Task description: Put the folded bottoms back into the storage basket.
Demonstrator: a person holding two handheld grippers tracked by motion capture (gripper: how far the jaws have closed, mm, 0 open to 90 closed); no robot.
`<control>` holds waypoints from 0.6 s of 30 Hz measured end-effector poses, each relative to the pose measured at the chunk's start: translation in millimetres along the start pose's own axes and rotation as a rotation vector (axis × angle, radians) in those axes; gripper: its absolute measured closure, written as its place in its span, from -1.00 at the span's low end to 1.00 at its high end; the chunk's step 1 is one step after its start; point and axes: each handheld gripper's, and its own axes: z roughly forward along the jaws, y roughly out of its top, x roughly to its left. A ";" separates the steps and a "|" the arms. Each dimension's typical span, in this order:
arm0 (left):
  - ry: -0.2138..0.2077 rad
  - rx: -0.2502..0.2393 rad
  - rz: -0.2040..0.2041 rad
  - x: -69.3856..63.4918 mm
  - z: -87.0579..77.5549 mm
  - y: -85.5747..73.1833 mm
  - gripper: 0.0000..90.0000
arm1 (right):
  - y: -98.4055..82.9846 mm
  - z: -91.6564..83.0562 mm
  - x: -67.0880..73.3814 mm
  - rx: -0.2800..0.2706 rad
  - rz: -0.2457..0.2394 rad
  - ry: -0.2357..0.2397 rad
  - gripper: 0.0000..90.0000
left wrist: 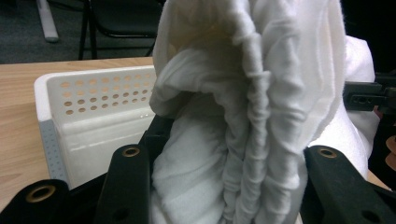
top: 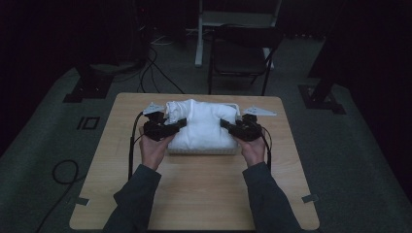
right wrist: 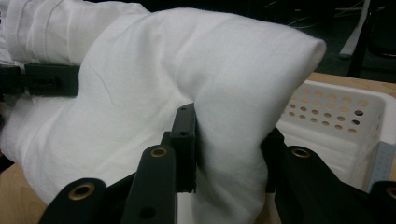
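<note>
High view: on the wooden table, a white cloth is bunched over a white perforated basket. The left gripper pinches the cloth's left side, the right gripper its right; both jaws are clamped on gathered folds.

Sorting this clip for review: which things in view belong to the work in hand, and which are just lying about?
In the job:
- white cloth, bunched, held at both ends
- white perforated basket under it
- left gripper, jaws shut on the cloth
- right gripper, jaws shut on the cloth
- wooden table bearing it all

Lying about:
- folding chair behind the table
- cables on the floor
</note>
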 end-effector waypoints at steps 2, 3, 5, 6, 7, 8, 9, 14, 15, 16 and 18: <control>0.001 0.001 0.000 1.5 1.6 -0.1 0.18 | -0.3 1.7 -1.1 -0.002 0.001 -0.002 0.53; 0.002 -0.001 -0.001 2.4 2.5 -0.1 0.18 | -0.4 2.5 -1.6 -0.003 0.001 -0.003 0.53; 0.002 0.000 -0.003 4.0 4.3 -0.2 0.18 | -0.6 4.2 -2.6 -0.002 0.001 -0.005 0.53; 0.003 0.000 -0.005 4.7 5.3 -0.2 0.18 | -0.7 5.0 -3.1 -0.001 0.001 -0.006 0.53; 0.002 -0.001 -0.009 5.5 6.4 -0.2 0.19 | -0.7 5.8 -3.6 0.000 0.003 -0.008 0.53; 0.004 -0.002 -0.009 6.3 7.4 -0.2 0.18 | -0.8 6.8 -4.2 -0.001 0.003 -0.008 0.53; 0.004 -0.001 -0.010 7.0 8.4 0.0 0.18 | -0.8 7.6 -4.8 0.001 0.005 -0.009 0.53; 0.003 0.000 -0.012 10.4 12.8 1.4 0.18 | 0.5 11.0 -7.3 0.003 0.006 -0.018 0.53; 0.003 -0.002 -0.014 10.7 13.7 1.9 0.19 | 1.1 11.5 -7.3 0.004 0.003 -0.023 0.53; 0.003 -0.002 -0.016 11.0 14.4 2.5 0.18 | 1.7 11.8 -7.3 0.006 0.001 -0.026 0.53; 0.004 -0.002 -0.014 11.4 15.9 3.9 0.18 | 2.9 12.4 -8.0 0.004 0.001 -0.031 0.53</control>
